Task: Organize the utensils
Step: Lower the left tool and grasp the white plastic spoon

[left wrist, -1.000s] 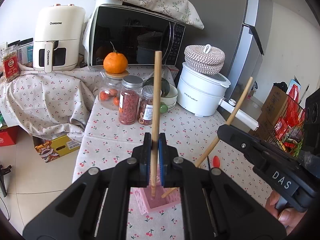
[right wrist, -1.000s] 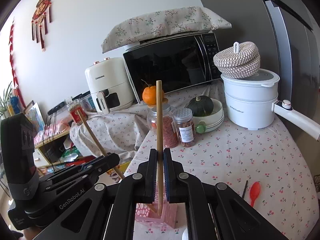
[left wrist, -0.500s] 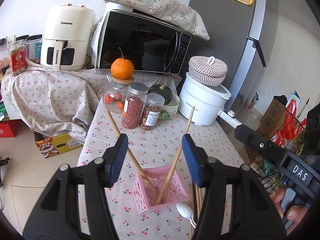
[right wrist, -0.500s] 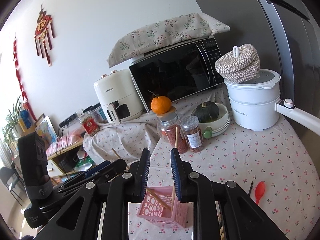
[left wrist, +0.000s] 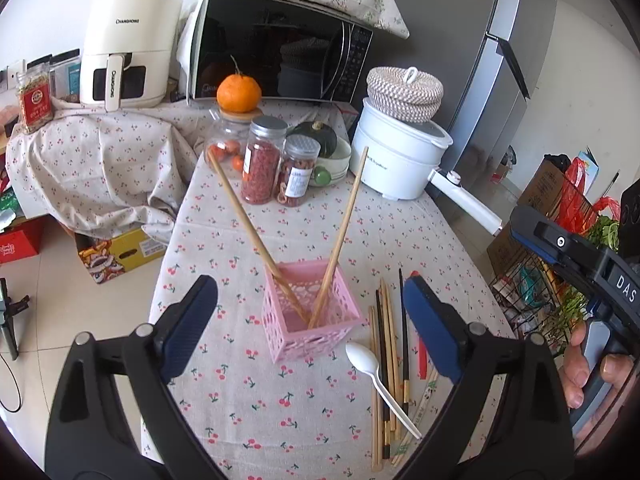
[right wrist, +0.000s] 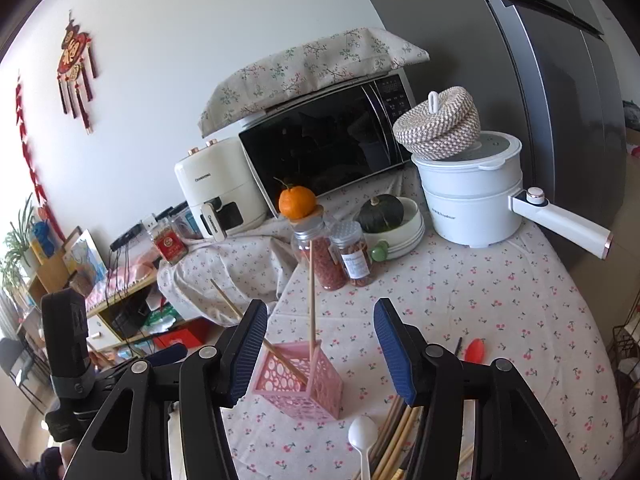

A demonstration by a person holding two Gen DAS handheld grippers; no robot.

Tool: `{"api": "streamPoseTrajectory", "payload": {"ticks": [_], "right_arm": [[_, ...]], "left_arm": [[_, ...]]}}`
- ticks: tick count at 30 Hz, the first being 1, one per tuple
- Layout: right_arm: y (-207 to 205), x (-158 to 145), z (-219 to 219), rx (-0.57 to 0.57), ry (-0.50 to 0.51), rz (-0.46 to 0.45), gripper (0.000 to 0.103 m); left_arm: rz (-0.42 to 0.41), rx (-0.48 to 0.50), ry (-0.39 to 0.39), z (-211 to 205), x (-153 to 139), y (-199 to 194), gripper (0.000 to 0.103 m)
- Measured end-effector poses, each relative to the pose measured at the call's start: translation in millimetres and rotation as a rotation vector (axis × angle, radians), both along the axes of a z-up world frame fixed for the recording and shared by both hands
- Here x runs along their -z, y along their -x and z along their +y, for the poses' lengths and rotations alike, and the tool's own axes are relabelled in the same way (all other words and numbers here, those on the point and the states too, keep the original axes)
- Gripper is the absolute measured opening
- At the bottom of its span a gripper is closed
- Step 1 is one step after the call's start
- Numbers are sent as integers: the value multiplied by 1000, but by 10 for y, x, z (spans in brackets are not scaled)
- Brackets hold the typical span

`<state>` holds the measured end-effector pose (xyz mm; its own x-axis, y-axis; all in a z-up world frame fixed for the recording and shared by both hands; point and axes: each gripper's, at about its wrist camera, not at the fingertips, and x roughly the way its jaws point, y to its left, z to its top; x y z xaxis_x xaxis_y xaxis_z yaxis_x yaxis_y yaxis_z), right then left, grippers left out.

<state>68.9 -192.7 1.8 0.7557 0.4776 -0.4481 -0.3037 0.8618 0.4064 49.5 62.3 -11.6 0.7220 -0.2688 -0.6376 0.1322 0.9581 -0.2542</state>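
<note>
two wooden chopsticks (left wrist: 344, 220), perforated pink basket (left wrist: 316, 334)

Pink latticed basket (left wrist: 316, 320) standing upright on the cherry-print cloth, holding two wooden chopsticks (left wrist: 338, 240) that cross low inside and lean apart, one to the left, one to the right. Just right of the basket, loose on the cloth: a white plastic spoon (left wrist: 366, 364) bowl-up, lying beside a bundle of wooden and black chopsticks (left wrist: 386, 360). Farther back, a small red spoon (right wrist: 474, 350).
</note>
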Motion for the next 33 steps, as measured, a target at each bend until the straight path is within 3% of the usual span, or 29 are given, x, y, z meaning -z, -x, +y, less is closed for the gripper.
{"api": "streamPoseTrajectory", "payload": {"ticks": [11, 17, 23, 25, 30, 33], "right_arm": [[-99, 530, -243, 53, 162, 280, 71], [-228, 866, -403, 80, 218, 447, 71], [-280, 1017, -533, 96, 249, 505, 72], [-310, 1021, -605, 111, 235, 514, 72], [-396, 1089, -780, 136, 205, 562, 72], [-429, 1135, -870, 150, 192, 590, 72]], "left_arm": [[282, 64, 4, -289, 448, -46, 95], [370, 82, -37, -504, 655, -49, 95], [421, 81, -72, -793, 798, -90, 95], [408, 85, -100, -918, 806, -128, 92], [442, 69, -123, -1173, 976, -274, 65], [473, 49, -166, -1316, 1148, -360, 54]]}}
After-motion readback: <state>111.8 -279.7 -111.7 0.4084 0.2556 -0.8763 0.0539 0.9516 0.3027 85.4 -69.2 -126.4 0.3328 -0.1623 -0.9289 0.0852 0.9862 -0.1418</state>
